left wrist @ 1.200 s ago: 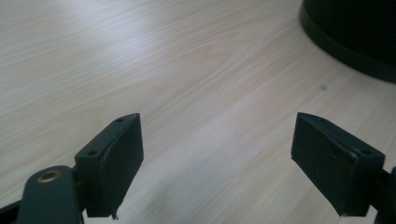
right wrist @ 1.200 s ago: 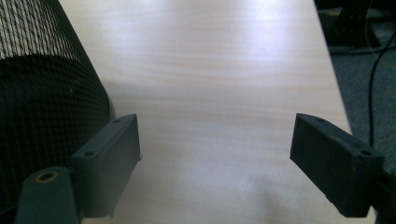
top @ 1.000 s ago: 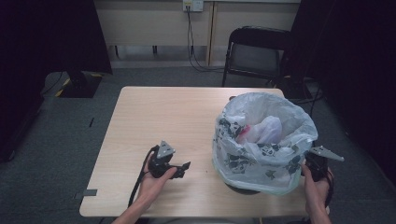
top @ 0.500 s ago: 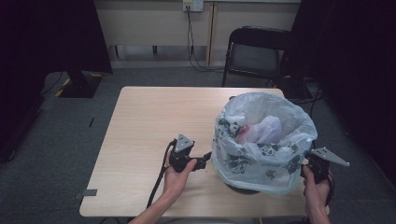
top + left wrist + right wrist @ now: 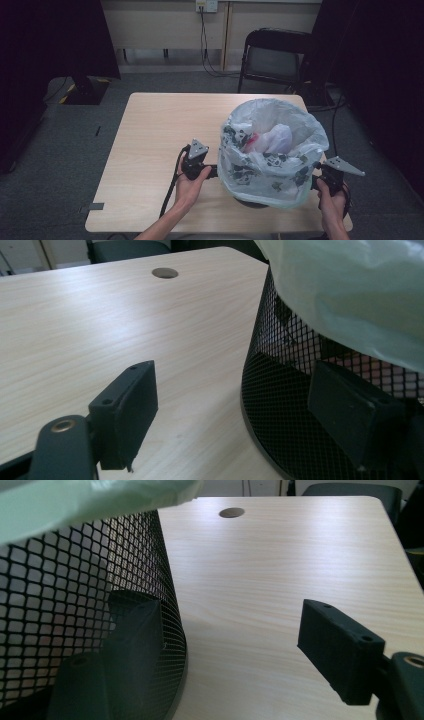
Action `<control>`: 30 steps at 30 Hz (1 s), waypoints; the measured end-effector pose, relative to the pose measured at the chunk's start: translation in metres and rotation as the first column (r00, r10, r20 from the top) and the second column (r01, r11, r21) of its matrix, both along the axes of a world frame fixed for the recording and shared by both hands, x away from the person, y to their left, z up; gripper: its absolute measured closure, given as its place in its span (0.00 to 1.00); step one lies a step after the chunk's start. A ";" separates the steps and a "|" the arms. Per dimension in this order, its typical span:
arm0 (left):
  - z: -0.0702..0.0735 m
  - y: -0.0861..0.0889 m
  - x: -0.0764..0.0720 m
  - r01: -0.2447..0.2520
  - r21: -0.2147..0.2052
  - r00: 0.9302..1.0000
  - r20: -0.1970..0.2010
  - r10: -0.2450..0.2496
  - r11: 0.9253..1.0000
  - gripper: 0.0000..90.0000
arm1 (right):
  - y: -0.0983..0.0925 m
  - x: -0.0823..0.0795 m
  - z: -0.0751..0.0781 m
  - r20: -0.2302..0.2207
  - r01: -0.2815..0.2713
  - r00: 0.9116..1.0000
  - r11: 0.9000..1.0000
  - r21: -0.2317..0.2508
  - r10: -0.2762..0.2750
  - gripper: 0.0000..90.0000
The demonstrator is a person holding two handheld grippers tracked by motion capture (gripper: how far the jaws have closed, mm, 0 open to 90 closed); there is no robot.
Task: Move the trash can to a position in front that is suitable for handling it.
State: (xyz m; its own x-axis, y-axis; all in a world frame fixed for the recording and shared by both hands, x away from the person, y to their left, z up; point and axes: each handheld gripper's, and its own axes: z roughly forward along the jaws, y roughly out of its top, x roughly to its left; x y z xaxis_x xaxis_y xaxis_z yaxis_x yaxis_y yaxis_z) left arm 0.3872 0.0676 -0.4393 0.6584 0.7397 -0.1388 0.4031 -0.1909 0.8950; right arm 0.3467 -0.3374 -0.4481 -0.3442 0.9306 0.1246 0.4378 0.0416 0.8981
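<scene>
High view: I see one black mesh bin on table, at 4 o'clock from table centre, lined with pale bag. Inside: crumpled white wrappers, something red, count unclear. Two grippers: left gripper at bin's 9 o'clock, right gripper at 3 o'clock, both spread wide, holding nothing. Bin base mostly hidden under bag.

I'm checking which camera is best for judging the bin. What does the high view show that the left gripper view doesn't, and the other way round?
High view alone: the bag's open top with crumpled trash, the chair, both hands, and the right gripper at the bin's far side. Left gripper view alone: the black mesh wall under the bag, and the left gripper with open jaws beside it. Both: the wooden table and the pale bag.
</scene>
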 end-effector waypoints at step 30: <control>0.006 0.108 -0.015 -0.033 0.036 0.997 -0.075 0.036 0.999 0.34 | 0.096 0.015 0.007 -0.018 -0.233 0.972 0.972 0.021 0.233 0.37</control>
